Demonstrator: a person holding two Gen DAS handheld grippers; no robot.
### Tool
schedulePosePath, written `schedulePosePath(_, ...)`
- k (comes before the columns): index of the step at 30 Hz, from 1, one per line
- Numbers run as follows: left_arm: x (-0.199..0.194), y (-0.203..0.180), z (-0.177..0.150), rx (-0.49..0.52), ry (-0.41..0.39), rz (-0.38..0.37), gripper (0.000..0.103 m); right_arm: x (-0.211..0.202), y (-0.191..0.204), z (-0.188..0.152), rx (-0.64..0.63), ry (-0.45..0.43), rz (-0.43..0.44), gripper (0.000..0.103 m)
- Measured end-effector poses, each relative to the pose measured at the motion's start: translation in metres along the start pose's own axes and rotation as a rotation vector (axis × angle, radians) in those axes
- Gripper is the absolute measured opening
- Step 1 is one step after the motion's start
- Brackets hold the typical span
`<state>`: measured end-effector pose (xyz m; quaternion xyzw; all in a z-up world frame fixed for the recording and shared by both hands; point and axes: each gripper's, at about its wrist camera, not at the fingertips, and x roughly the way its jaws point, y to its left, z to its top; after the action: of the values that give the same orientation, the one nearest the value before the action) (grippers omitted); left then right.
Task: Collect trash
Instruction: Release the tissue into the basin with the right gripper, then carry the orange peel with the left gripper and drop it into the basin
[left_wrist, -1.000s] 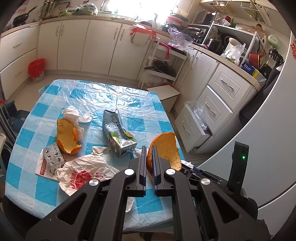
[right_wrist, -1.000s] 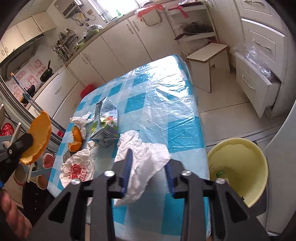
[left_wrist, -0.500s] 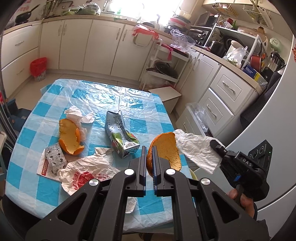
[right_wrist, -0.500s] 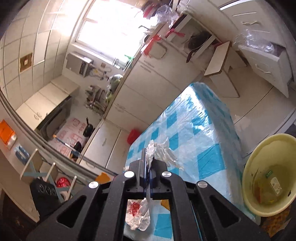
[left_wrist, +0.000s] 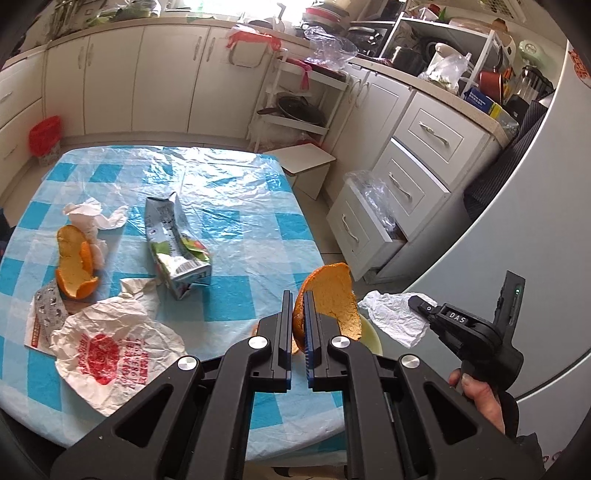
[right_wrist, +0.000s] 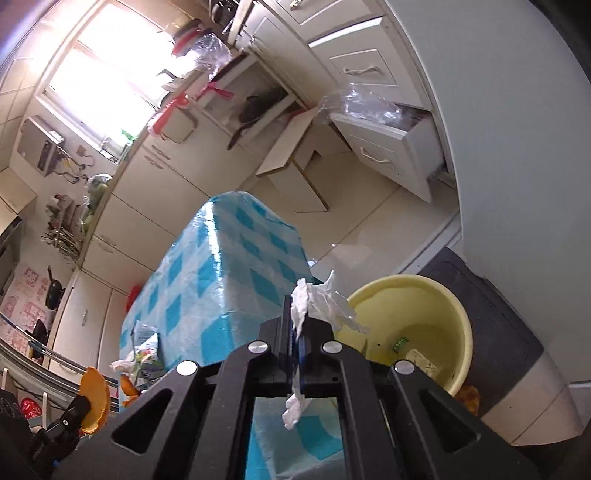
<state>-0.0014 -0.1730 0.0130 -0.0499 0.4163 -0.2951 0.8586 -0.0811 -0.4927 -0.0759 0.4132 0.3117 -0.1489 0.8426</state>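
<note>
My left gripper (left_wrist: 298, 325) is shut on an orange peel (left_wrist: 332, 301), held just past the table's right edge over the yellow bin (left_wrist: 371, 334). My right gripper (right_wrist: 297, 325) is shut on a crumpled white tissue (right_wrist: 321, 301), held off the table beside the yellow bin (right_wrist: 417, 332). In the left wrist view the tissue (left_wrist: 395, 314) hangs from the right gripper (left_wrist: 419, 304). On the blue checked table (left_wrist: 243, 236) lie a second orange peel (left_wrist: 74, 264), a flattened milk carton (left_wrist: 173, 243), a white tissue (left_wrist: 92, 218), a printed paper wrapper (left_wrist: 110, 347) and a foil packet (left_wrist: 46, 306).
A white stool (left_wrist: 306, 162) stands beyond the table's far right corner. An open drawer with a plastic bag (left_wrist: 365, 221) juts out at the right. A pale fridge wall (left_wrist: 517, 229) rises at the far right. The bin (right_wrist: 406, 354) holds some scraps.
My right gripper has swung off the table with the tissue and dropped toward the yellow bin. My left gripper has kept its hold on the orange peel with little movement.
</note>
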Motion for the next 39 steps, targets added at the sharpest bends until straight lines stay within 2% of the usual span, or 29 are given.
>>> schedulePosePath(5, 0.027, -0.026, -0.006, 0.043, 0.042, -0.014, 0.005, 0.015, -0.020, -0.003, 0.055, 0.061, -0.080, 0.004)
schedulePosePath(6, 0.032, -0.030, -0.008, 0.052, 0.050, -0.016, 0.005, 0.015, -0.026, -0.004, 0.068, 0.066, -0.090, 0.010)
schedulePosePath(7, 0.038, -0.035, -0.010, 0.059, 0.059, -0.018, 0.005, 0.013, -0.028, -0.003, 0.081, 0.063, -0.093, 0.027)
schedulePosePath(9, 0.049, -0.044, -0.013, 0.071, 0.078, -0.021, 0.005, 0.007, -0.029, -0.002, 0.092, 0.033, -0.103, 0.047)
schedulePosePath(15, 0.080, -0.071, -0.022, 0.124, 0.124, -0.020, 0.005, -0.008, -0.026, 0.003, 0.095, -0.038, -0.080, 0.048)
schedulePosePath(18, 0.091, -0.085, -0.026, 0.158, 0.137, -0.017, 0.005, -0.021, -0.030, 0.007, 0.126, -0.106, -0.064, 0.054)
schedulePosePath(24, 0.119, -0.106, -0.035, 0.206, 0.180, -0.006, 0.005, -0.042, -0.023, 0.012, 0.115, -0.219, -0.050, 0.058)
schedulePosePath(29, 0.135, -0.116, -0.041, 0.224, 0.204, 0.001, 0.014, -0.042, -0.024, 0.016, 0.123, -0.230, -0.039, 0.058)
schedulePosePath(31, 0.133, -0.118, -0.043, 0.236, 0.194, 0.005, 0.027, -0.041, -0.024, 0.017, 0.126, -0.228, -0.036, 0.058)
schedulePosePath(34, 0.127, -0.119, -0.041, 0.243, 0.173, 0.011, 0.037, -0.040, -0.023, 0.017, 0.124, -0.225, -0.032, 0.058)
schedulePosePath(39, 0.115, -0.114, -0.034, 0.223, 0.151, 0.007, 0.041, -0.040, -0.019, 0.017, 0.114, -0.223, -0.033, 0.061)
